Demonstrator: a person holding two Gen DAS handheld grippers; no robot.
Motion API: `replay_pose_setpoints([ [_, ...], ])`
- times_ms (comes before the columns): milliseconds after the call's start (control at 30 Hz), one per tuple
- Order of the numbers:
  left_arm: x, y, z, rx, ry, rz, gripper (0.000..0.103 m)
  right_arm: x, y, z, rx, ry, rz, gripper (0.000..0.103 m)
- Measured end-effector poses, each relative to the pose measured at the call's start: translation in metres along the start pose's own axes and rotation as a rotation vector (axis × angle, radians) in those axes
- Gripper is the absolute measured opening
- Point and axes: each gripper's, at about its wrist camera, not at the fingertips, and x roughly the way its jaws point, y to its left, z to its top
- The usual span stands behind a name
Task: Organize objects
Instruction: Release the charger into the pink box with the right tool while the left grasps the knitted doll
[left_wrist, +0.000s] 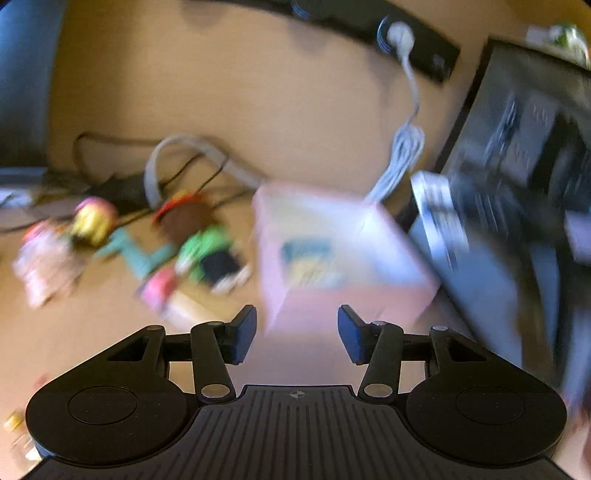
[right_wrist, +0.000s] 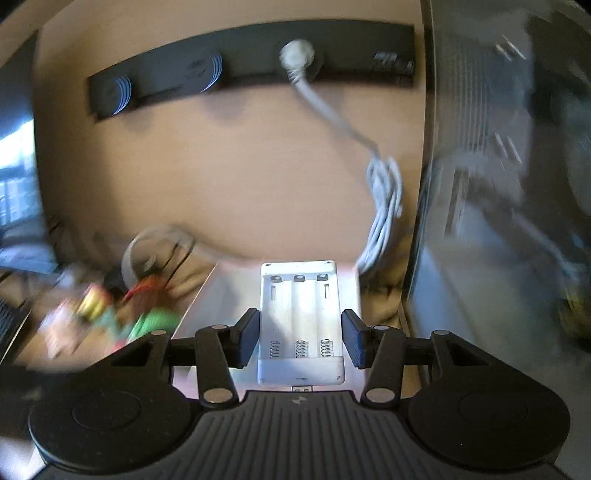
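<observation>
A white battery holder (right_wrist: 301, 325) with three empty slots and springs sits between the blue pads of my right gripper (right_wrist: 300, 339). Both pads touch its sides, and it stays sharp while the background smears. It hangs over the pale top of a pink box (right_wrist: 207, 306). In the left wrist view the same pink box (left_wrist: 332, 251), with a blue and yellow picture on it, lies just ahead. My left gripper (left_wrist: 297, 334) stands open at the box's near edge, its pads apart from it. Blurred colourful toy figures (left_wrist: 199, 251) lie on the tan surface to the left.
A black power strip (right_wrist: 240, 70) with a white plug (right_wrist: 297, 53) runs along the back. A coiled white cable (right_wrist: 384, 206) hangs beside a dark, grey-fronted case (left_wrist: 517, 177) on the right. Black wires and a grey loop (left_wrist: 155, 173) lie behind the toys.
</observation>
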Motion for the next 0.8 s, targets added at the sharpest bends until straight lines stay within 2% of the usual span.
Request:
replay_pose_setpoints([
  [33, -0.007, 0.009, -0.007, -0.010, 0.014, 0.028, 0.053, 0.012, 0.003, 0.009, 0.008, 0.002, -0.020, 0.058],
  [67, -0.014, 0.021, -0.011, -0.040, 0.019, 0.052, 0.053, 0.019, 0.004, 0.014, 0.024, 0.008, -0.031, 0.059],
  [133, -0.026, 0.048, -0.008, -0.135, 0.018, 0.085, 0.053, 0.026, 0.013, 0.020, 0.053, 0.022, 0.000, 0.059],
  [233, -0.028, 0.078, 0.009, -0.266, 0.001, 0.099, 0.053, 0.013, 0.039, 0.011, 0.041, 0.035, 0.060, 0.068],
  [300, -0.018, 0.088, 0.027, -0.331, -0.021, 0.078, 0.053, -0.006, 0.057, -0.005, -0.007, 0.037, 0.088, 0.068],
  [433, 0.024, 0.084, 0.063, -0.345, -0.025, 0.073, 0.053, -0.047, 0.075, -0.046, -0.093, 0.067, 0.118, 0.068],
  [567, 0.084, 0.076, 0.089, -0.384, 0.050, 0.090, 0.053, -0.073, 0.069, -0.068, -0.113, 0.118, 0.092, 0.069],
  [700, 0.137, 0.072, 0.099, -0.347, 0.116, 0.244, 0.053, -0.087, 0.053, -0.074, -0.104, 0.141, 0.029, 0.072],
  [733, 0.148, 0.072, 0.099, -0.339, 0.134, 0.277, 0.057, -0.090, 0.047, -0.076, -0.099, 0.144, 0.016, 0.073],
  [800, 0.165, 0.076, 0.097, -0.360, 0.152, 0.254, 0.062, -0.096, 0.038, -0.080, -0.083, 0.154, -0.003, 0.077],
])
